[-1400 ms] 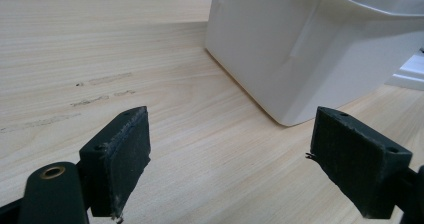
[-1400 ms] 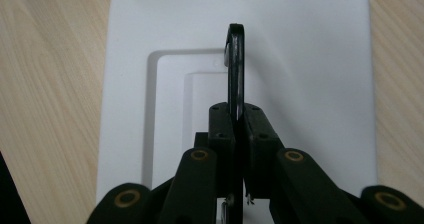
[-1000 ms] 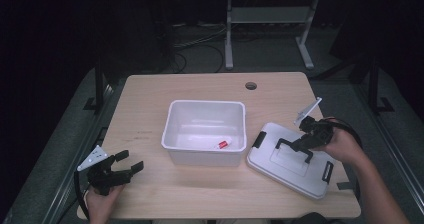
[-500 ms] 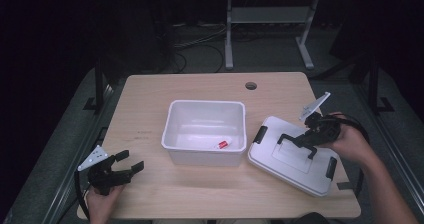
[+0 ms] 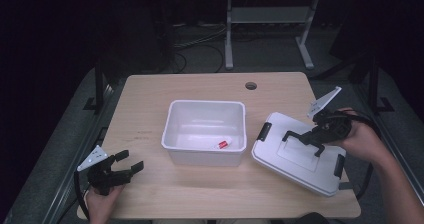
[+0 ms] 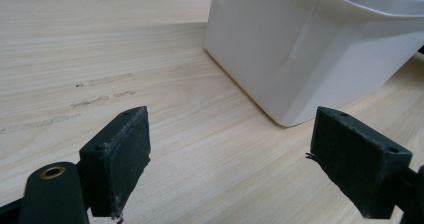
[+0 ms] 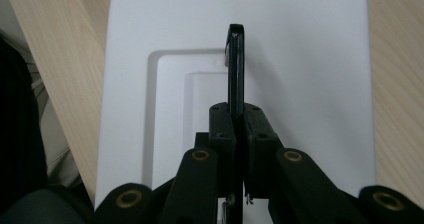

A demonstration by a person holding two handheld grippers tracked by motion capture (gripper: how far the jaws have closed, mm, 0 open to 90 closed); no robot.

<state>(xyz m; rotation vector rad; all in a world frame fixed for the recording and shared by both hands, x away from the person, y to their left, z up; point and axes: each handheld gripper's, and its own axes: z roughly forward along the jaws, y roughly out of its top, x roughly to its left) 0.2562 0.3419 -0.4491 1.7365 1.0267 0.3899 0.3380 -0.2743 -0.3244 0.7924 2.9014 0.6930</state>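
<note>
Right tool (image 5: 303, 138) is pinched tight on the black handle (image 7: 235, 64) of the white lid (image 5: 300, 156), its two pads pressed flat against either side of that thin bar. In the right gripper view the handle stands on edge between the pads and runs up the middle of the lid's raised panel; the pads cover the lower part of it, so how it joins the lid there is hidden. The lid lies on the right part of the desk (image 5: 150, 94), just beside the white tub (image 5: 206, 131) and turned at a slant to it, with a black clip (image 5: 263, 131) at the end facing the tub. The person's right hand (image 5: 362, 141) wraps the tool from the far side of the lid.

Left tool (image 5: 125, 166) rests near the front left corner of the desk, jaws spread wide with nothing between them, well apart from the tub. In the left gripper view only a rounded lower corner and part of the tub's side wall (image 6: 310, 49) can be seen beyond the pads; its rim is cut off at the top edge.

Inside the tub a small white thing with a red end (image 5: 223, 144) lies near the front wall; it is too small to identify.
</note>
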